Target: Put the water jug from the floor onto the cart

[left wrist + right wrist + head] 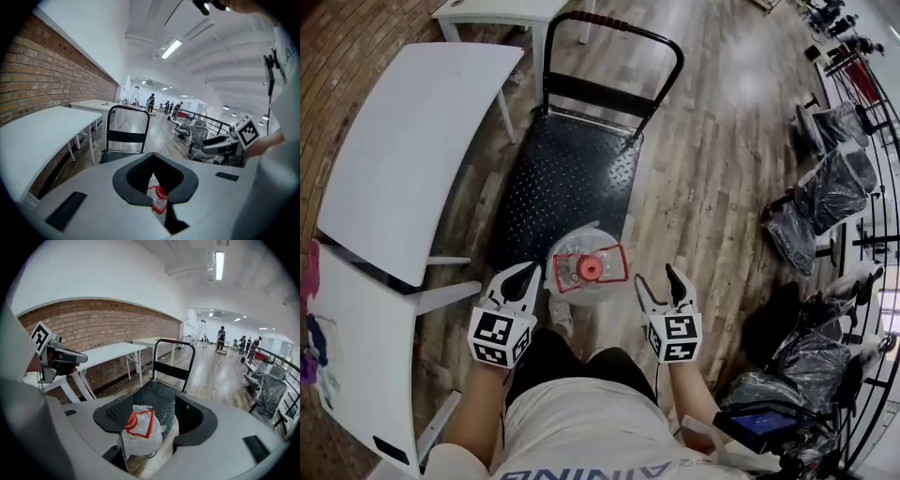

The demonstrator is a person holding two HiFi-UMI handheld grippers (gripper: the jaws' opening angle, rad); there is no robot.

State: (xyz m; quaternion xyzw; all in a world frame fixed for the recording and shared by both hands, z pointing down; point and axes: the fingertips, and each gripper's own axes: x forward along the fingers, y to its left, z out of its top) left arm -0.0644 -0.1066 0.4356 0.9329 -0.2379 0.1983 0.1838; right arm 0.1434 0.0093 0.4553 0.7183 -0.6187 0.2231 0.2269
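Close under the camera, in front of the person's white shirt, the left gripper and right gripper both hover with jaws spread and nothing in them. The water jug stands upright on the floor between them, just at the cart's near edge. The jug looks too wide for one gripper, so I would press in from both sides, lift evenly and set it well in on the deck.
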